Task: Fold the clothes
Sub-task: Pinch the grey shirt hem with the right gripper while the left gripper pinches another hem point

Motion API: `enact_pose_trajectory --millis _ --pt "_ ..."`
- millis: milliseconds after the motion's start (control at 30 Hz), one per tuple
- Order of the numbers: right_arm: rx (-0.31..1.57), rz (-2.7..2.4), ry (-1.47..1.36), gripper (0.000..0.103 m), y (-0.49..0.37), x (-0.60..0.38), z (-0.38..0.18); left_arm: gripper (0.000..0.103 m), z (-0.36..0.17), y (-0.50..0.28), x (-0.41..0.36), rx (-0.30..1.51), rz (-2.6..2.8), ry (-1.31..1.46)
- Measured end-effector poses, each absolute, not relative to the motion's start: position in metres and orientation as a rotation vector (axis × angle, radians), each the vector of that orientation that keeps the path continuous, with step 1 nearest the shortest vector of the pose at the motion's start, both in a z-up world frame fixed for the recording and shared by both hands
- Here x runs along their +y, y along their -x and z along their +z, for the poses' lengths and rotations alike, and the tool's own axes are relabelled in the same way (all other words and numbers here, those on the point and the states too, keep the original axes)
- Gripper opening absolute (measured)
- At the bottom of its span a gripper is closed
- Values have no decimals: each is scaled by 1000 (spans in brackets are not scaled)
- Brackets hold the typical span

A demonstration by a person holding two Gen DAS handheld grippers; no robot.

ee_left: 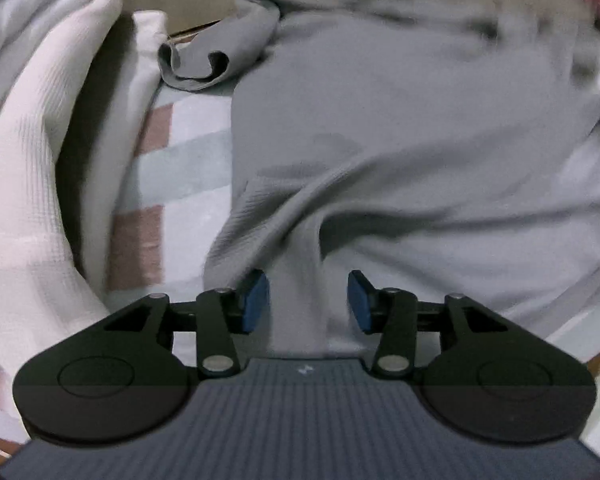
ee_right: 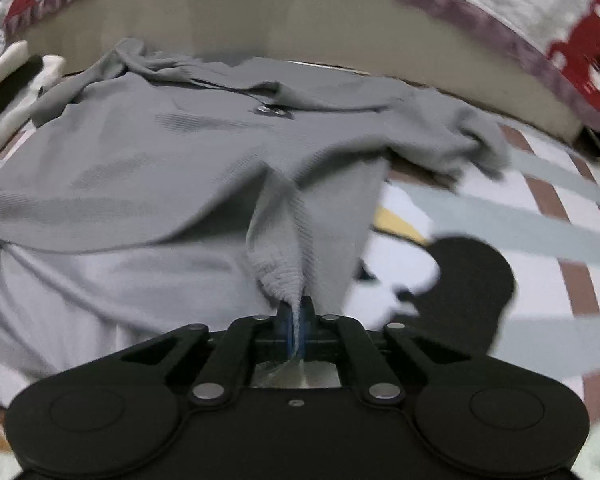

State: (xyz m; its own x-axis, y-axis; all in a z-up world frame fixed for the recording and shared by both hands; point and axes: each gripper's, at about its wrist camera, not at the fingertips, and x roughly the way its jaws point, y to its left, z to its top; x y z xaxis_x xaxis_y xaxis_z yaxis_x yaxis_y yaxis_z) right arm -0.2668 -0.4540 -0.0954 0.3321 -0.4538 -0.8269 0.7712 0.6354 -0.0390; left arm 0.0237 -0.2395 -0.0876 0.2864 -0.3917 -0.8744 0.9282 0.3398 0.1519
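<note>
A grey garment (ee_right: 148,152) lies spread on the checked bedsheet (ee_right: 480,216).

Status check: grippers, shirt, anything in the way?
Right gripper shut on grey shirt hem. Left gripper open, shirt fold between its pads, ungripped. White garment lies left, clear of shirt.

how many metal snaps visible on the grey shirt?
2. Both sit side by side at the grey shirt's collar placket in the right wrist view: one snap, the other right beside it. Folds may hide more.
</note>
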Motion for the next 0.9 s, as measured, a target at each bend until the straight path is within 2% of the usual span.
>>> enact_pose_trajectory --millis 133,200,267,300,467,633,667,833,900 --pt "953 -884 -292 3 293 -433 -85 43 -88 -22 -242 828 -991 -781" --pt "964 -904 -214 2 300 -422 -83 22 -90 -22 -242 766 -932 -826" --pt "1000 -912 -139 4 303 -413 -87 11 -87 -31 -239 763 -888 -791" --pt "1041 -911 -130 4 303 -413 -94 10 -82 -40 -235 790 -884 -729" --pt "1039 -930 -273 26 308 -427 -103 10 -62 -62 -213 831 -947 -471" --pt "798 -834 -537 28 332 -444 -77 10 -51 -80 -199 918 -1047 -194" --pt "774 -831 -540 31 332 -442 -72 10 -52 -83 -199 941 -1061 -154" --pt "862 -879 -168 31 305 -413 -65 10 -71 -93 -204 1057 -1074 -32" --pt "875 -862 -101 31 297 -406 -62 10 -78 -94 -207 1074 -1063 -38"
